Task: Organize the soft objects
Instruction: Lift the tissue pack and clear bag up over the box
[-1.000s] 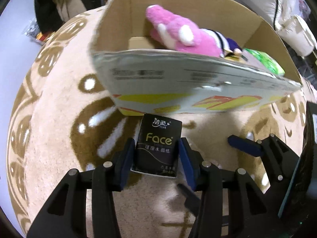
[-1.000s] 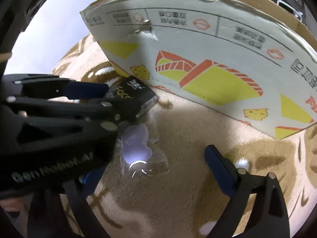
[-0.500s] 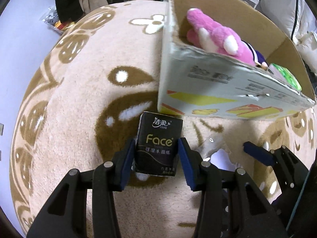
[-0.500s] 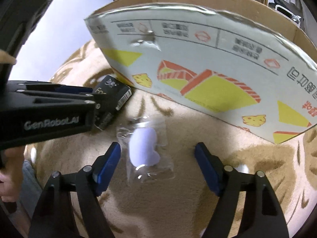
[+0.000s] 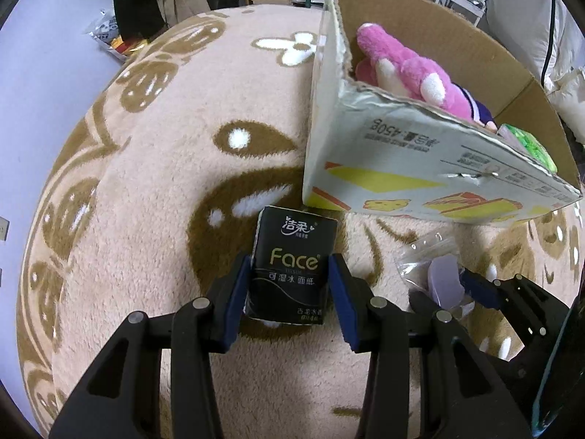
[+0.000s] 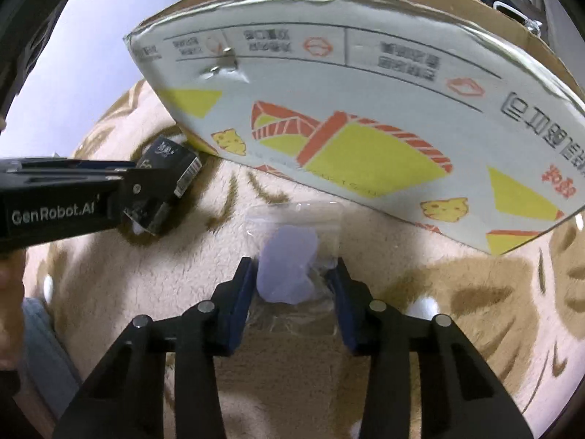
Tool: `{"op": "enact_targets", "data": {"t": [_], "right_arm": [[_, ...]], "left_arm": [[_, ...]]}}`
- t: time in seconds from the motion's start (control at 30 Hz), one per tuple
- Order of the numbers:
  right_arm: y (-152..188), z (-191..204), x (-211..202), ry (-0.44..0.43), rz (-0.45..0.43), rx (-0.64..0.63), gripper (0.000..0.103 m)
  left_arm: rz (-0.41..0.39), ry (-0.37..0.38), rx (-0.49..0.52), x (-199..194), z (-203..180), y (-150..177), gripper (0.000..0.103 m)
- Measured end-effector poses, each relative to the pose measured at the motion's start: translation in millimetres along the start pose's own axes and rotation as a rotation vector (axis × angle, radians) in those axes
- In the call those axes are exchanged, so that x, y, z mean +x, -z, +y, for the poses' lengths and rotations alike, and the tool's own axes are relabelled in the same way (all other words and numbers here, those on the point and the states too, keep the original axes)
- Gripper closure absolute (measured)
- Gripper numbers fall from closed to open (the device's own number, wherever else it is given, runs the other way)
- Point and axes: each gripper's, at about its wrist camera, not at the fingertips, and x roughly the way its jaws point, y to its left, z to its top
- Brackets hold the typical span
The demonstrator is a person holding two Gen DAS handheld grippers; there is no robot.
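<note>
Left gripper (image 5: pixel 290 292) clamped on black tissue pack (image 5: pixel 292 267), near cardboard box (image 5: pixel 420 168) corner on rug (image 5: pixel 146 183). Right gripper (image 6: pixel 292 292) pinching clear bag (image 6: pixel 292 234) with purple sponge, right of pack. Both probably gripped for lifting into box.

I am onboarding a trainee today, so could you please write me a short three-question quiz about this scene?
1. True or false: the left gripper holds the black tissue pack between its jaws.
2. Which soft thing lies inside the cardboard box? A) a pink plush toy B) a grey towel C) a red cushion
3. Fill in: the right gripper has its jaws on either side of the clear bag holding a ____ piece, lying on the rug.

Key: 1 true; 2 A, the pink plush toy; 3 pale purple.
</note>
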Motion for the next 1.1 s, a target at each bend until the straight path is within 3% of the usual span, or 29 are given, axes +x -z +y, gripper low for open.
{"op": "enact_targets", "data": {"t": [0.2,0.37,0.73,0.9,1.1], "right_arm": [[0,-1,-10,-0.012,-0.027,0.012,0.061],[2,-11,-30,-0.025,-0.066,0.050,0.061],[9,-35,-105,-0.056,-0.228,0.098,0.061],[9,-40,-136,-0.067,-0.349,0.133,0.061],[-6,-47,-169,-0.072,-0.483,0.155,0.061]], "left_arm": [[-0.018,0.003,-0.019,-12,0,8,0.062],[-0.085,0.011,-0.022,-32,-1,15,0.062],[-0.373,0.027,0.003,-110,-8,38,0.062],[-0.519,0.035,0.022,-144,-13,41,0.062],[-0.640,0.029,0.017,-169,-14,36,0.062]]}}
